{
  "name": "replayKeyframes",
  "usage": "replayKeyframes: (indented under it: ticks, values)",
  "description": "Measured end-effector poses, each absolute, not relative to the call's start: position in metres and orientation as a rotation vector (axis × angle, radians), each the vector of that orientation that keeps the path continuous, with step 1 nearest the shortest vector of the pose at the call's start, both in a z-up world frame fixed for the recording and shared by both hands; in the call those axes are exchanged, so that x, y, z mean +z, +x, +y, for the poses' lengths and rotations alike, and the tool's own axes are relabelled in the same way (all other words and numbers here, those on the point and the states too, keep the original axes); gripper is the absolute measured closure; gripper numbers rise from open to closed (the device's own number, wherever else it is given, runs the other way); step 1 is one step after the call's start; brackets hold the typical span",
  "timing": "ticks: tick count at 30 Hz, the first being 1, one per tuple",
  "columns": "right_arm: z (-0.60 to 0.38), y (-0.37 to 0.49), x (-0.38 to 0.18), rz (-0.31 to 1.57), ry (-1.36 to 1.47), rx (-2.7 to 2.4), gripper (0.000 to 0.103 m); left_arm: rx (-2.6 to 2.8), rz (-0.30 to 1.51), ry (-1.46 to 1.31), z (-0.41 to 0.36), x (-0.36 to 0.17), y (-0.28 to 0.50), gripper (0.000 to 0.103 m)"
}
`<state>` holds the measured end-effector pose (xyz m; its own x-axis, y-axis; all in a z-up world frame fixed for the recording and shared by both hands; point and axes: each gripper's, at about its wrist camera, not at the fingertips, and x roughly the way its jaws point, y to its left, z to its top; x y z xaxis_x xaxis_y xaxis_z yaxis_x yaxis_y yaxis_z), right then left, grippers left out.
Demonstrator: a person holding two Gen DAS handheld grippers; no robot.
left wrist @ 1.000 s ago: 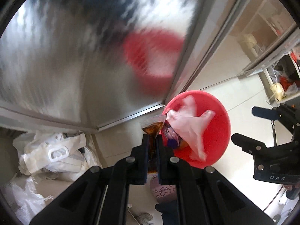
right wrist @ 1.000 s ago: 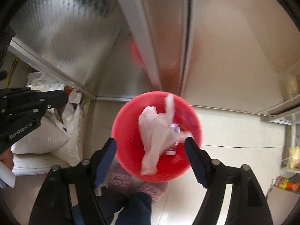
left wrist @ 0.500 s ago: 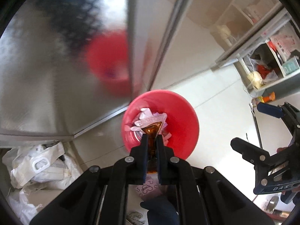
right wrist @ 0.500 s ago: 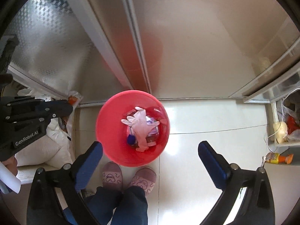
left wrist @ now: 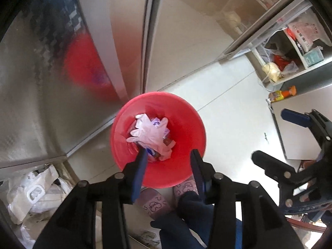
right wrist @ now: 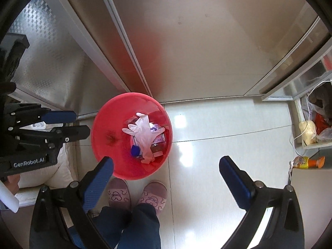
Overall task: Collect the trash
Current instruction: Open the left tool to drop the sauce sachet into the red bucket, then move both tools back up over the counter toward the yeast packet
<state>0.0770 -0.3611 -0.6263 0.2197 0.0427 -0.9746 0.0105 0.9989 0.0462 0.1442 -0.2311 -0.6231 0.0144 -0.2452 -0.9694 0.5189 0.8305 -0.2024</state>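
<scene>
Hovering over red bin (left wrist: pixel 186 114), left claw (left wrist: pixel 169 159) just opened, empty.

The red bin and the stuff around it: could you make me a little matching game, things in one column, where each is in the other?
Things:
1. white glove
2. slippers
3. orange bottle
4. white plastic bags

Places:
A. on the floor next to the red bin, on the person's feet
B. lying on its side on a low shelf at the right
C. on top of the trash inside the red bin
D. heaped on the floor at the left, below the metal panel

Pairs: 1-C, 2-A, 3-B, 4-D
</scene>
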Motion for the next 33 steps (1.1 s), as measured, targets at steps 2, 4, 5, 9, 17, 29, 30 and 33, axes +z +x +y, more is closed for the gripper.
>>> replayKeyframes:
  ticks: [2, 4, 5, 9, 17, 29, 30, 33]
  values:
    - [-0.361, 0.077, -0.627, 1.349, 0.04, 0.023, 0.001, -0.612, 1.441, 0.231, -0.23, -0.623, 0.145, 0.063]
    - [-0.36, 0.077, -0.626, 1.345, 0.036, 0.026, 0.001, -0.613, 1.435, 0.21, -0.228, -0.622, 0.147, 0.063]
    - [-0.359, 0.078, -0.626, 1.343, 0.036, 0.027, 0.001, -0.613, 1.435, 0.202, -0.226, -0.623, 0.147, 0.063]
    - [-0.356, 0.077, -0.625, 1.341, 0.044, 0.035, 0.001, -0.612, 1.453, 0.183, -0.222, -0.619, 0.148, 0.063]
    - [-0.347, 0.075, -0.578, 1.321, 0.014, 0.064, 0.001, -0.577, 1.421, 0.199, -0.207, -0.559, 0.141, 0.053]
    - [-0.334, 0.073, -0.405, 1.2, -0.017, 0.089, 0.001, -0.54, 1.306, 0.183, -0.183, -0.373, 0.13, 0.025]
    - [-0.332, 0.073, -0.392, 1.194, -0.018, 0.094, 0.001, -0.536, 1.288, 0.183, -0.18, -0.355, 0.129, 0.023]
    - [-0.331, 0.07, -0.348, 1.18, -0.031, 0.096, 0.001, -0.518, 1.24, 0.183, -0.174, -0.311, 0.124, 0.02]
